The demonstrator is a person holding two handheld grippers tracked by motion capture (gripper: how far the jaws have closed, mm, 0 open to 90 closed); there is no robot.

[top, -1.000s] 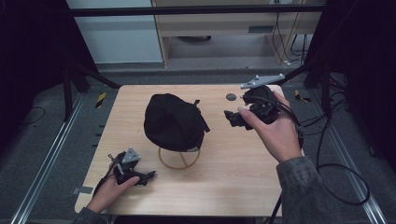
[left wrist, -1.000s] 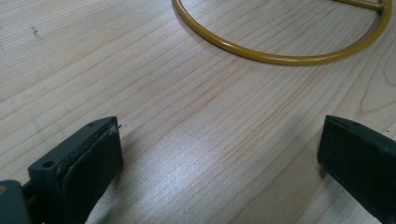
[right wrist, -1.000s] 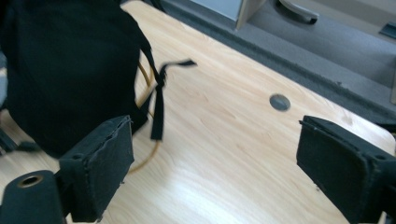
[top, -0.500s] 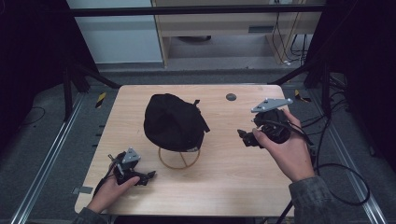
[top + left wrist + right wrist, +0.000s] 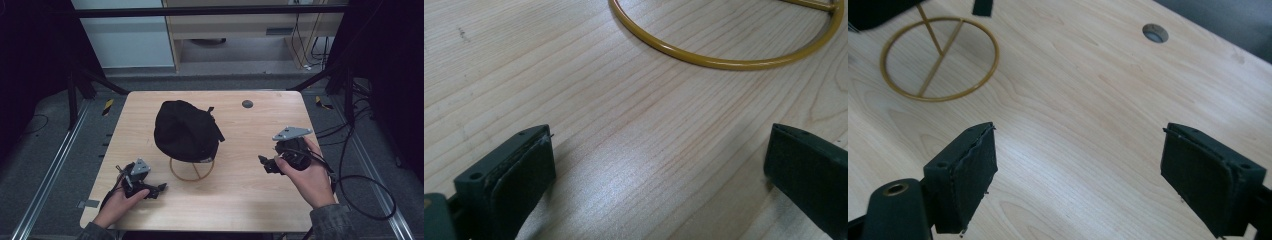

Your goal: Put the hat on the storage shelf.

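A black cap [image 5: 186, 131] sits on a yellow wire stand whose ring base [image 5: 192, 169] rests on the wooden table [image 5: 240, 200]. My left gripper [image 5: 159, 189] lies low at the table's front left, pointing toward the stand. In the left gripper view it [image 5: 659, 165] stands open over bare wood, the ring base [image 5: 724, 60] just ahead. My right gripper [image 5: 263, 165] is held right of the stand, pointing left, a grey plate on top. The right gripper view shows it [image 5: 1078, 170] open and empty, with the ring base [image 5: 940, 60] and the cap's edge [image 5: 878, 10] at the upper left.
A small round hole [image 5: 247, 104] marks the table's far right part, also seen as a hole [image 5: 1154, 33] in the right gripper view. Cables [image 5: 360, 185] trail off the table's right edge. Metal rails and dark floor surround the table.
The right hand has come down and toward the front right of the table, away from the cap. The left hand and the cap have stayed put.
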